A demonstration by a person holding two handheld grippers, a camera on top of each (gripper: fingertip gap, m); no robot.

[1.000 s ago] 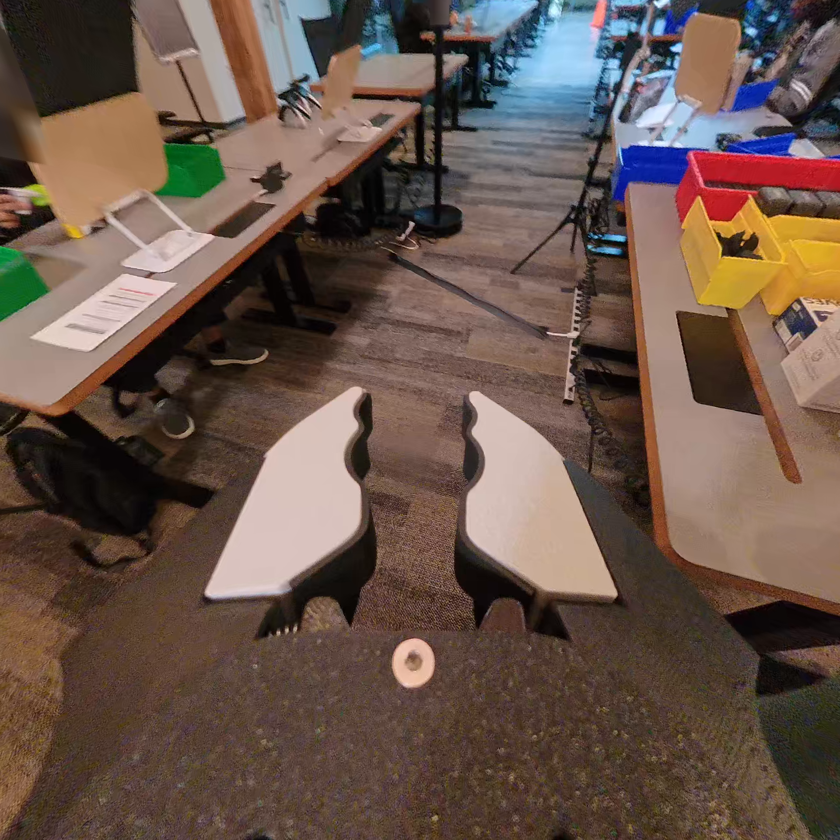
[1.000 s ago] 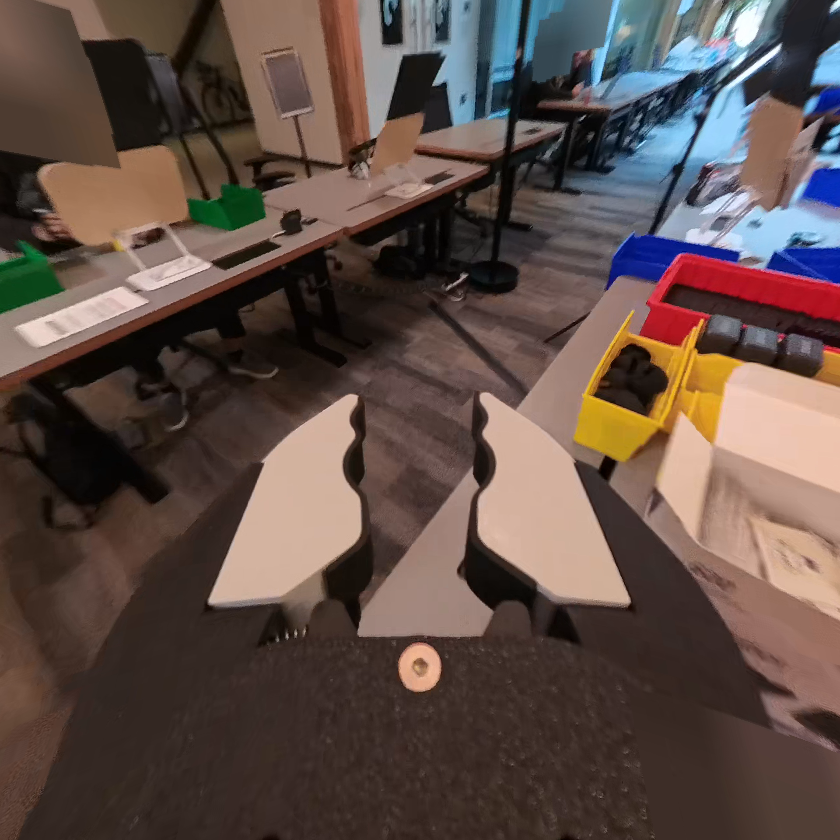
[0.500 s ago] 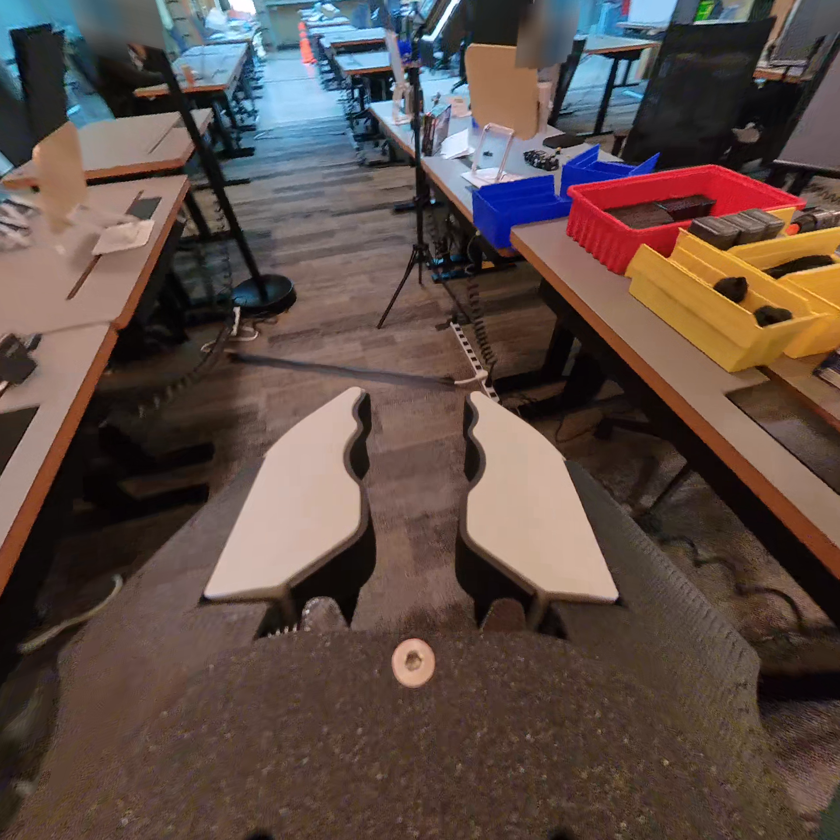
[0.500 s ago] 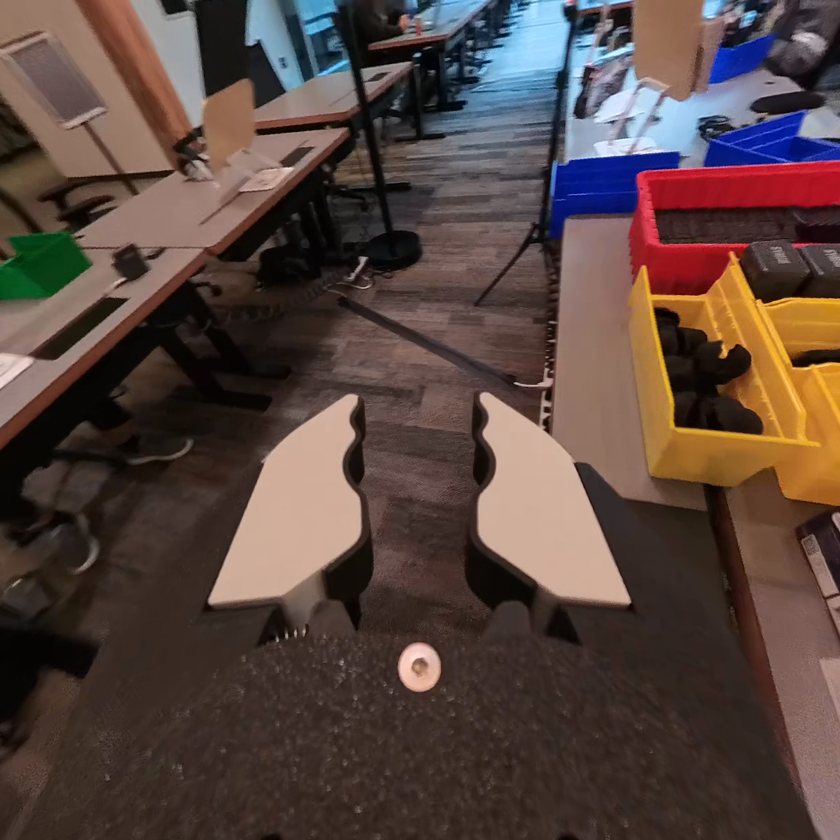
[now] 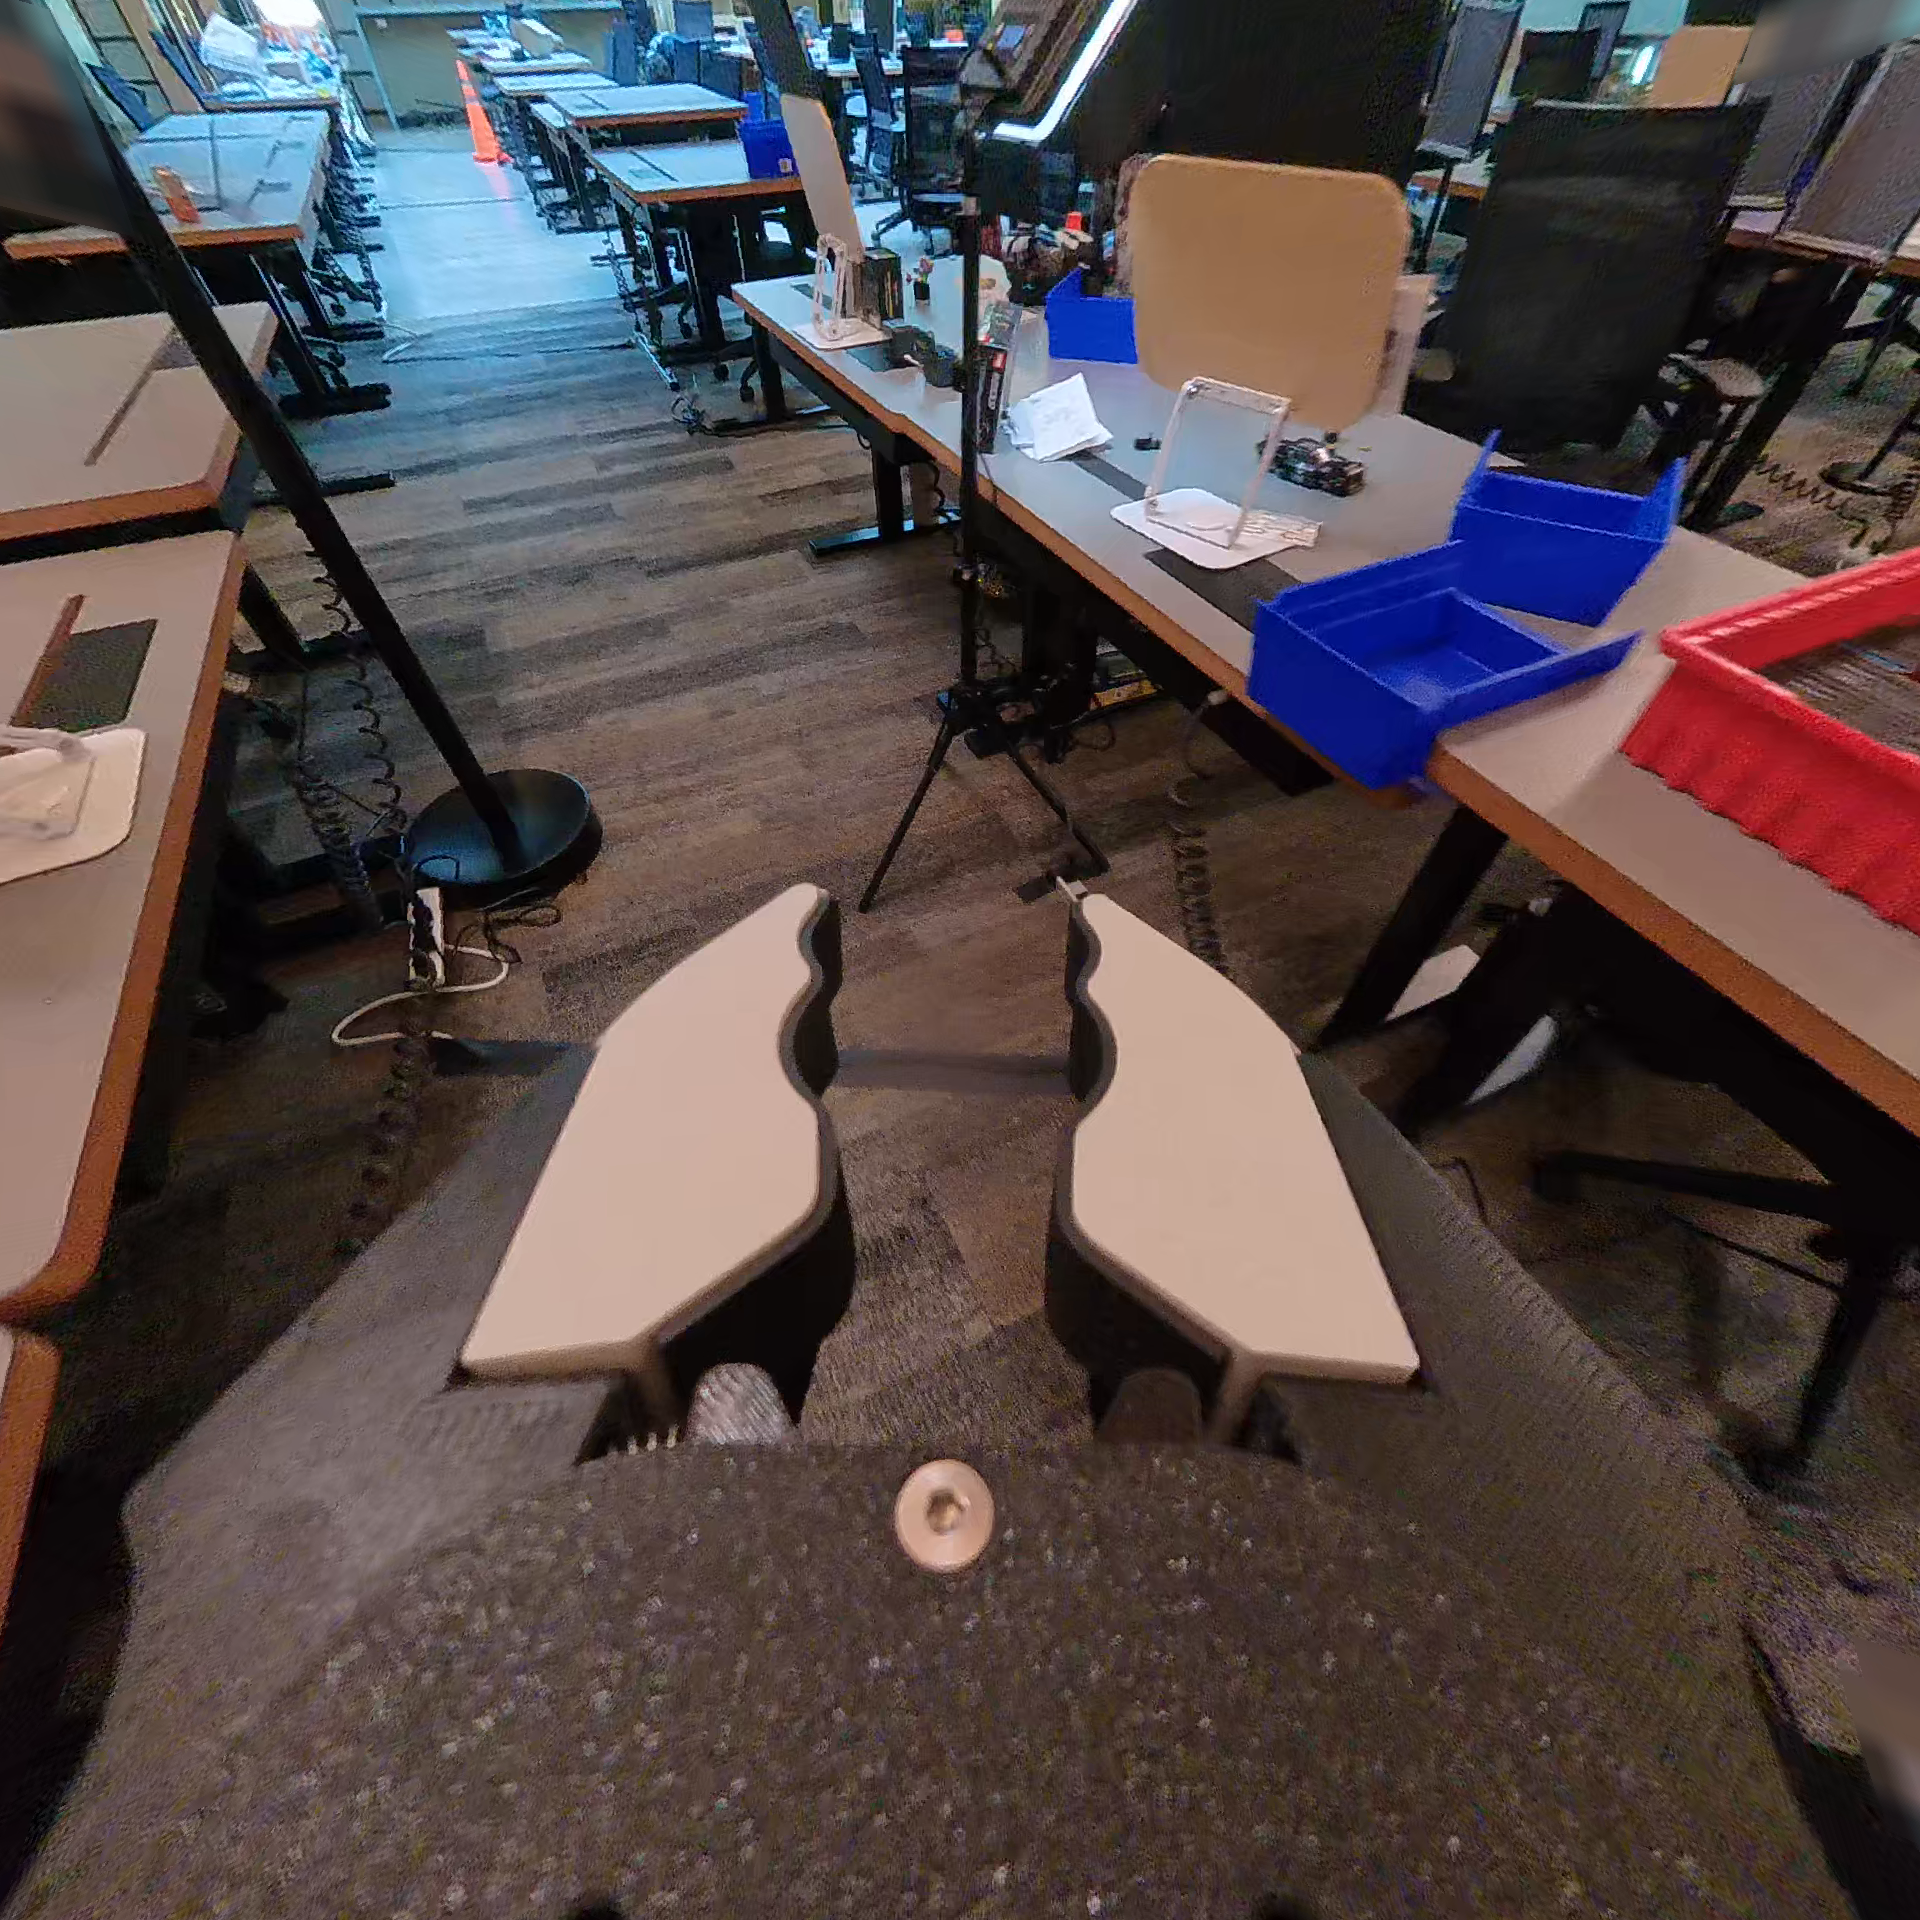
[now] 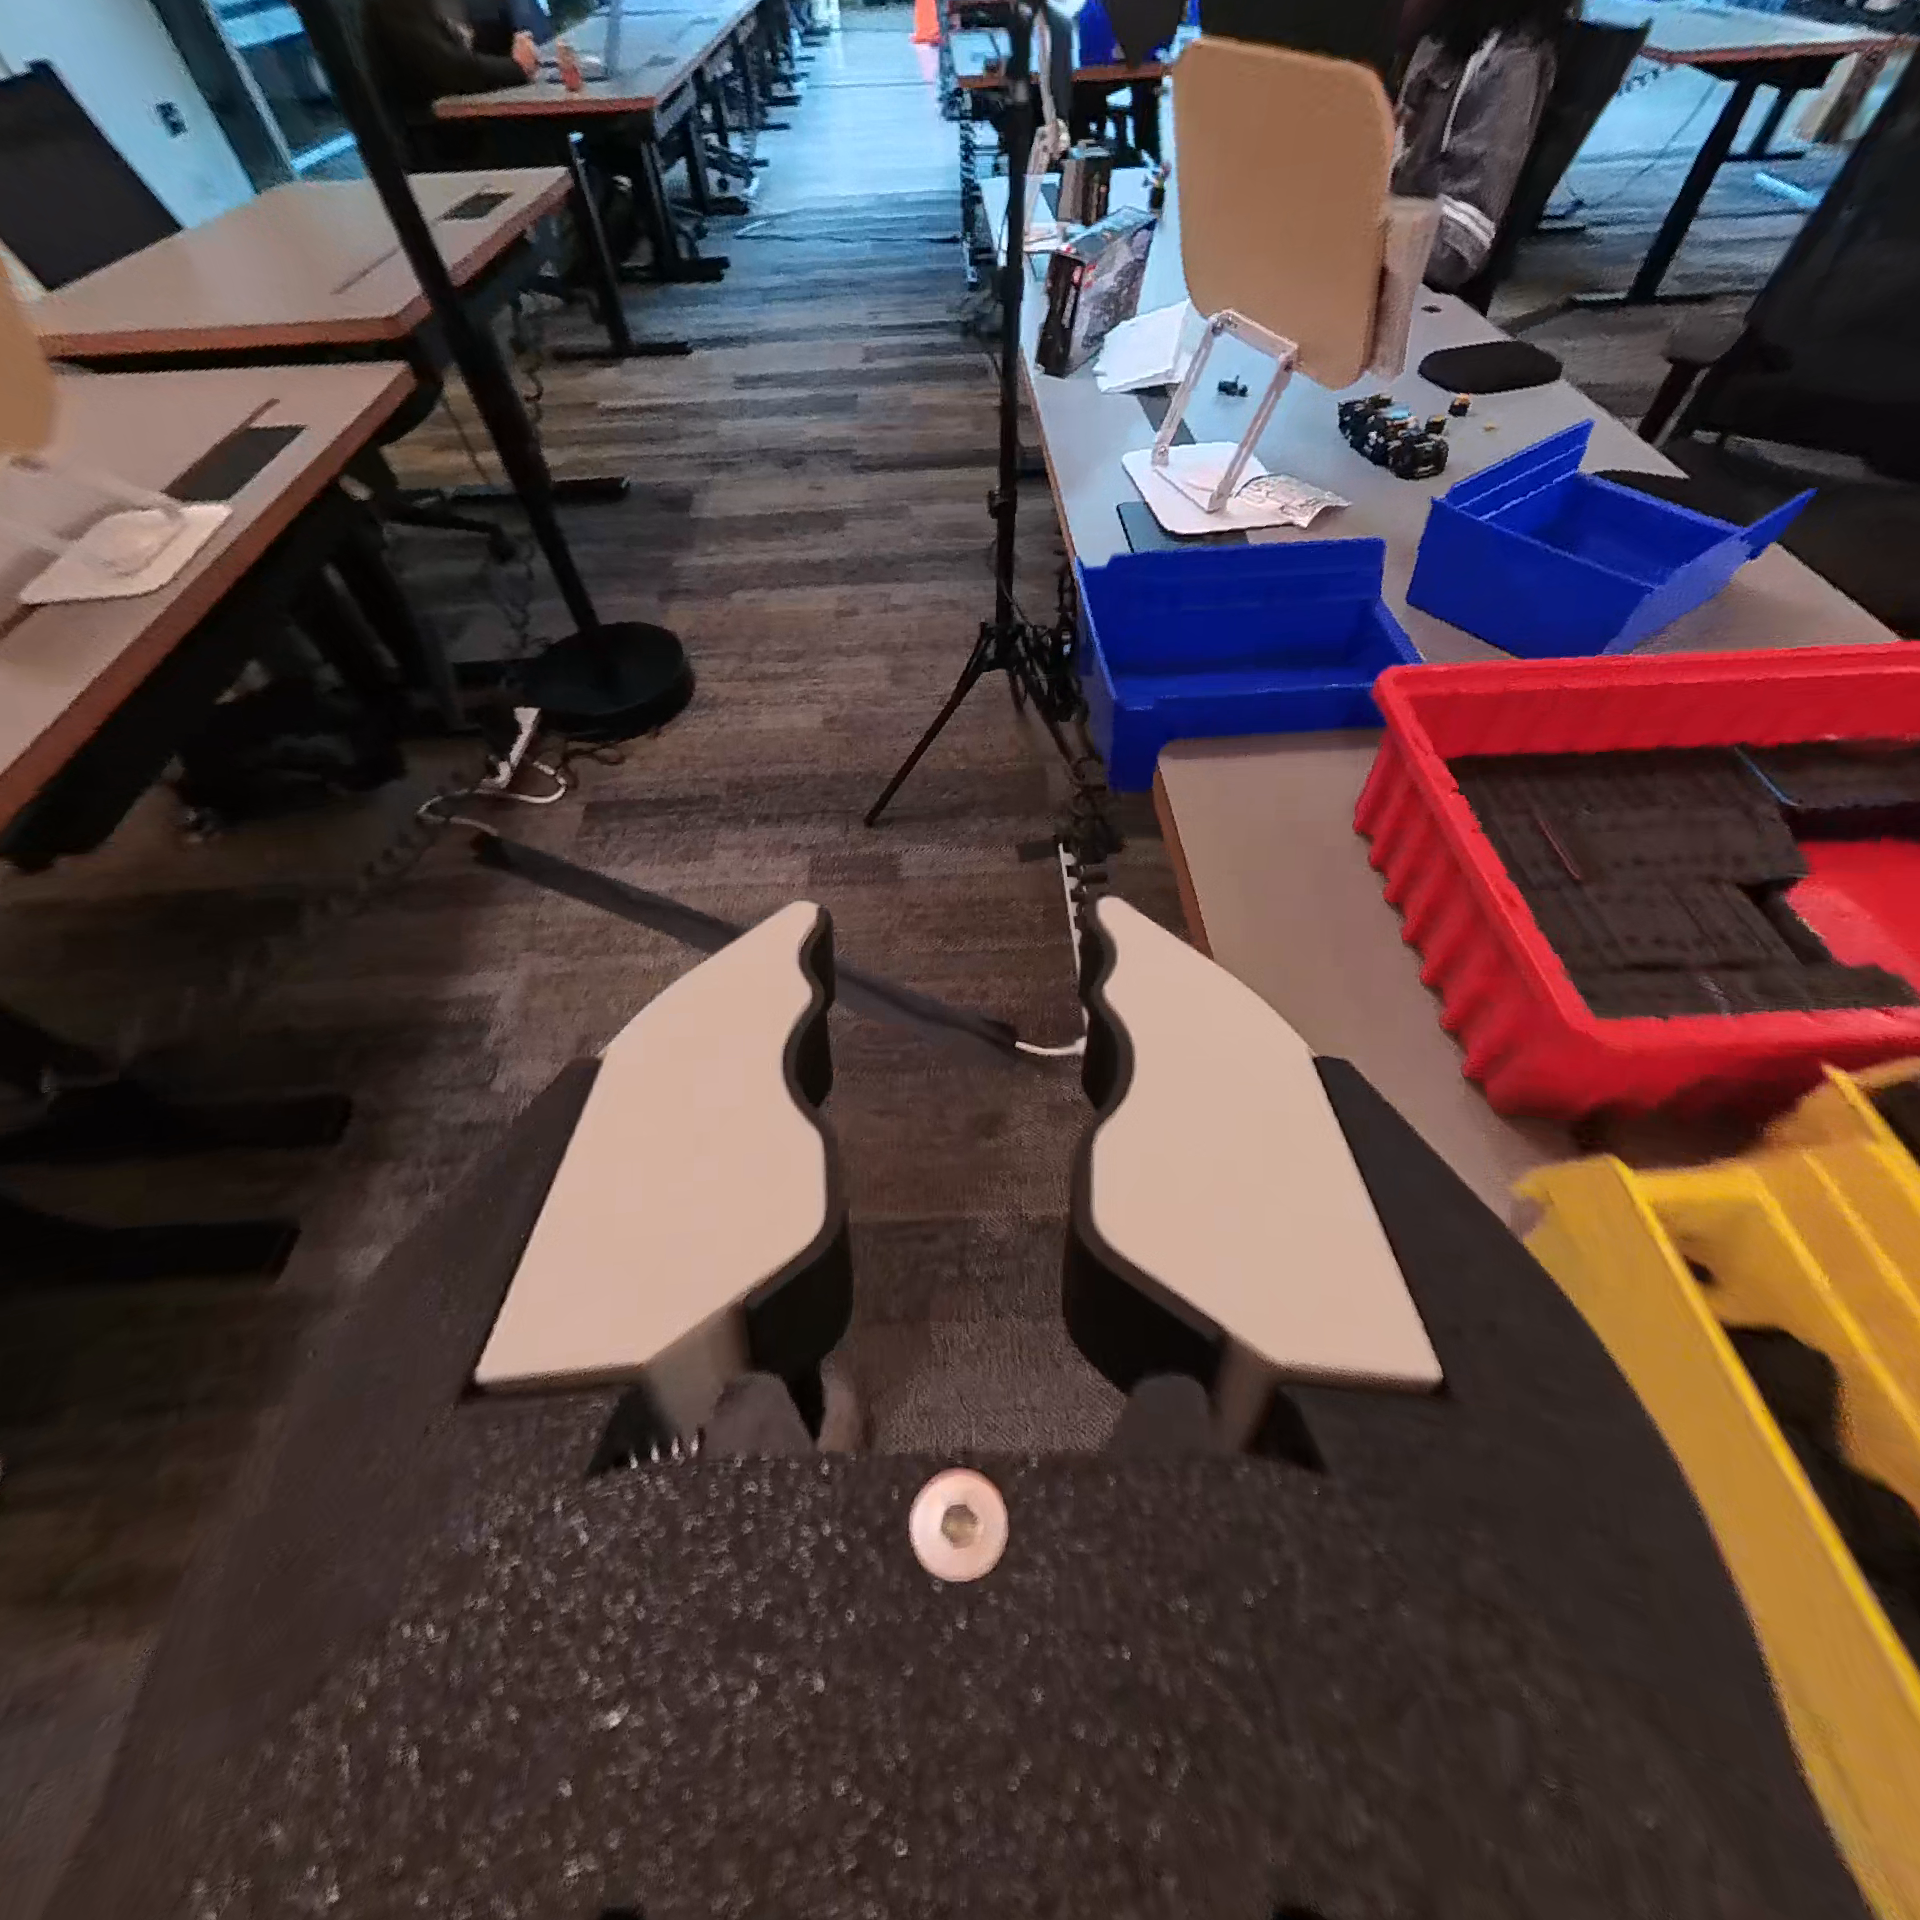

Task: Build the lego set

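My left gripper is open and empty, held over the carpet aisle to the left of the work table. My right gripper is open and empty, just left of the table's near corner. A red bin on the table holds flat black plates; its corner also shows in the left wrist view. A yellow bin sits nearest me at the right. A small dark lego model stands on the farther table. No brick is in either gripper.
Blue bins sit beyond the red bin. A tan panel on a clear stand is on the far table. A black tripod, a round-based pole and cables stand in the aisle. Desks line the left. One gripper's finger ends stand about 45 cm off the other's.
Both grippers have swung to the right, from the left-hand desks toward the aisle and the bin table. Both stayed open and empty.
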